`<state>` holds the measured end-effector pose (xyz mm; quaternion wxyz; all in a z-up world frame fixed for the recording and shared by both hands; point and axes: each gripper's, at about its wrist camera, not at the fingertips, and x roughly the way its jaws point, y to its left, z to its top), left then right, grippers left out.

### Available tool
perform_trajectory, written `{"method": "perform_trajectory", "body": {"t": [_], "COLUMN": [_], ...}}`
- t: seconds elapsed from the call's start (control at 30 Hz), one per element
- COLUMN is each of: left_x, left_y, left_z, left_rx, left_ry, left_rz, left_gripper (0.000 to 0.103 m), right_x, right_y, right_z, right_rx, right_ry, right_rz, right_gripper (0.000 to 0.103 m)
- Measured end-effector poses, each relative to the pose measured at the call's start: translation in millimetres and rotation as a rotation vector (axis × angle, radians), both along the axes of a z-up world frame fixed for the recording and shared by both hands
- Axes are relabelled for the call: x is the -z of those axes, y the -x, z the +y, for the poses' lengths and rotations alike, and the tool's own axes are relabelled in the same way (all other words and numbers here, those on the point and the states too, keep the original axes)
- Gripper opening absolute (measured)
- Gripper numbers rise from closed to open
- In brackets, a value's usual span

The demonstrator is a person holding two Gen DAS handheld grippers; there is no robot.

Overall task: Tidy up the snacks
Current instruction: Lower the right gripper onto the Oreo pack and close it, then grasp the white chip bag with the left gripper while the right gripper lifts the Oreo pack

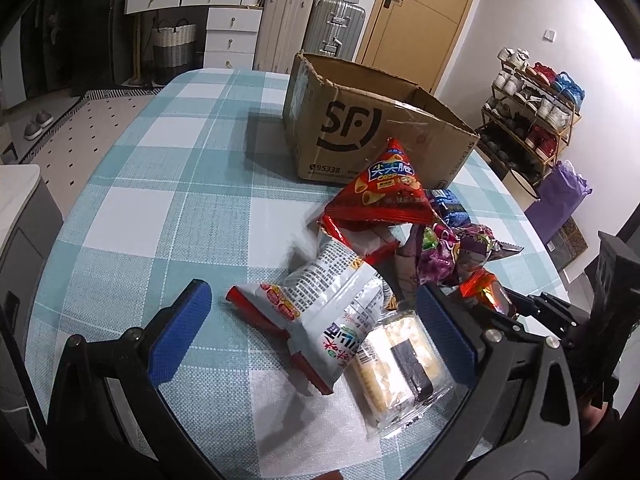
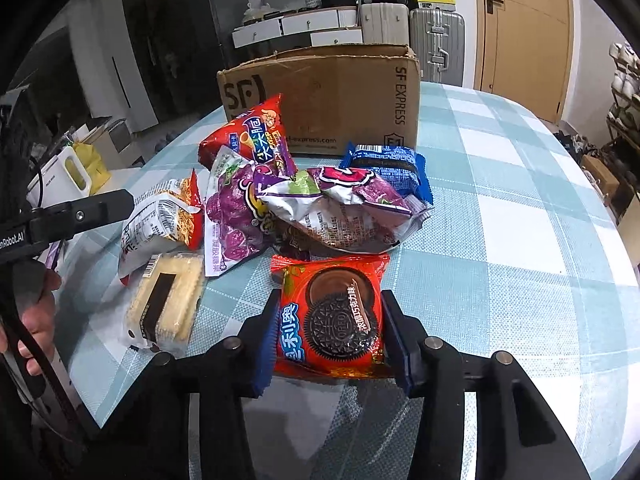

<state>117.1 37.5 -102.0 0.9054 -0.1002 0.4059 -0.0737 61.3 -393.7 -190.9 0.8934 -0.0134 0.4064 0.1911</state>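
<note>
Even indoor light, soft shadows beside the cardboard box, wrapper glare, strong fisheye bending, dark corners.

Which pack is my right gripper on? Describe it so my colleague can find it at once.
Start at the SF cardboard box on the checked tablecloth; the snack pile lies in front of it. Nearest the camera, between the right gripper fingers, sits the Oreo pack. It alone is flat, square and orange-red, picturing dark sandwich cookies.

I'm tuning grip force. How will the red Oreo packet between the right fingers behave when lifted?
The Oreo packet looks like thin glossy film, so probably light and somewhat slippery. Its flat, boxy shape suggests a stiff core, though the cookies may crack under hard squeezing by the right gripper.
</note>
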Motion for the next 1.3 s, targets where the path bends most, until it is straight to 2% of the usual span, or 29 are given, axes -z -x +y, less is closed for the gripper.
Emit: {"method": "perform_trajectory", "body": {"t": [0.63,1.3], "left_x": [2.0,23.6], "left_y": [2.1,-23.7], "left_z": [9.2,-6.0], "left_rx": [0.005,0.02], "left_ry": [0.036,0.034], "left_rz": [0.007,0.083], "left_gripper": [0.102,0.102], "right_x": [-12.5,-13.7], "right_y": [15.4,21.7], "right_z": [-7.9,-12.9], "right_rx": [0.033,0.023], "right_ry": [-0.024,-0.068], "right_rz": [-0.044,-0.061], "right_gripper": [0.047,0.047]}}
